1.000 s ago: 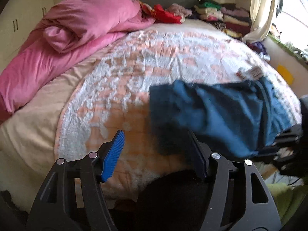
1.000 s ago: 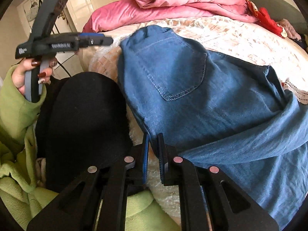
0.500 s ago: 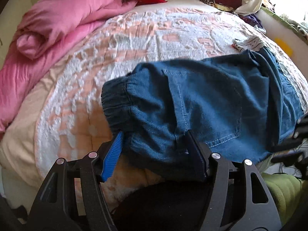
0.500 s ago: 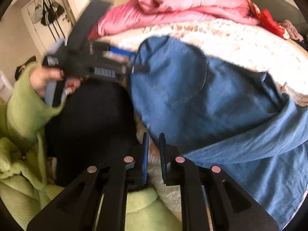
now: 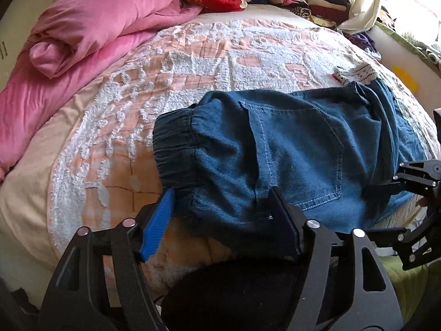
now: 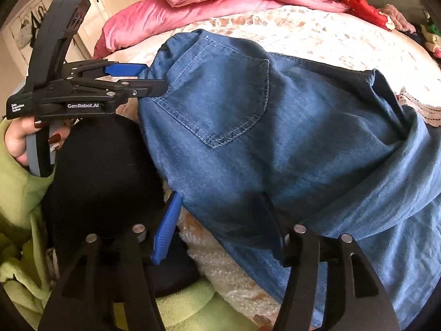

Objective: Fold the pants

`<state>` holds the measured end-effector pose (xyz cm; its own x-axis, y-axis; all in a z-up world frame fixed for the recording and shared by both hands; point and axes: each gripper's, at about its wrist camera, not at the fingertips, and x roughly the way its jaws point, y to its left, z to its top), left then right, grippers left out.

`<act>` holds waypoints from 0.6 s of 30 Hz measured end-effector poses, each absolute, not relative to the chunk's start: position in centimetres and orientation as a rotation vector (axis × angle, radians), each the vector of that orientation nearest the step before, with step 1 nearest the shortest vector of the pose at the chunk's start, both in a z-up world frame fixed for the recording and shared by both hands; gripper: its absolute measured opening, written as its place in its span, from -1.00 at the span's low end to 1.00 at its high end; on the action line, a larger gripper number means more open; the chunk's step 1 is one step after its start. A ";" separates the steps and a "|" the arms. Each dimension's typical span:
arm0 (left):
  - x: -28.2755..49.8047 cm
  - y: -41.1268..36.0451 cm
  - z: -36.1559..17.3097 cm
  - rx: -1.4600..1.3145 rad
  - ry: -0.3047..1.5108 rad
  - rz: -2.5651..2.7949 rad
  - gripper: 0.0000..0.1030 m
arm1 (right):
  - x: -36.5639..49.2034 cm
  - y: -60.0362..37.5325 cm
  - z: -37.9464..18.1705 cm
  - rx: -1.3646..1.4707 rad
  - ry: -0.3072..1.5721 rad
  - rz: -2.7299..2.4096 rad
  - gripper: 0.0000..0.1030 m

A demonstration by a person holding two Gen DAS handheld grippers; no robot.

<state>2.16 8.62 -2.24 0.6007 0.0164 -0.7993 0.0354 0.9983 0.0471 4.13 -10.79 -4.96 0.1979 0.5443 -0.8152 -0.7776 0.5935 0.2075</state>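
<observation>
Evidently a fold has just been laid and the release is in hand; the pants [image 6: 275, 143], blue denim with an elastic waistband and a back pocket uppermost, lie doubled on the bed [image 5: 193, 63] near its front edge, the lower part trailing off toward the right in the right wrist view. The right gripper [image 6: 220, 220] has just been opening; its fingers now stand apart with a fold of denim between them, and the pads do not look pressed on it. The left gripper [image 5: 223, 220] has likewise opened a little further; its fingers are spread either side of the waistband corner, cloth lying between them unclamped. A pink duvet [image 5: 91, 27] is bunched well apart at the far side. Next, I judge, both grippers should draw back clear of the cloth without dragging it; then take fresh hold for a further fold, keeping the edges aligned.
</observation>
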 end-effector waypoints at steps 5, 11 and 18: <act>1.3 8.8 -1.5 0.025 0.899 -0.004 0.60 | 3.6 -12.0 -4.1 -0.241 0.972 0.943 0.18; 0.6 8.7 0.0 0.034 0.858 0.025 0.81 | 3.3 -13.9 -2.5 -0.208 0.924 0.891 0.41; 0.1 8.2 1.1 0.021 0.838 0.023 0.81 | 4.0 -16.4 -0.7 -0.166 0.863 0.809 0.46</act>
<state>0.09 8.17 1.09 0.6686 0.0289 -0.7430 -0.0126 0.9995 0.0276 3.97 -16.43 -0.65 0.3791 0.5666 -0.7316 -0.6936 0.6974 0.1807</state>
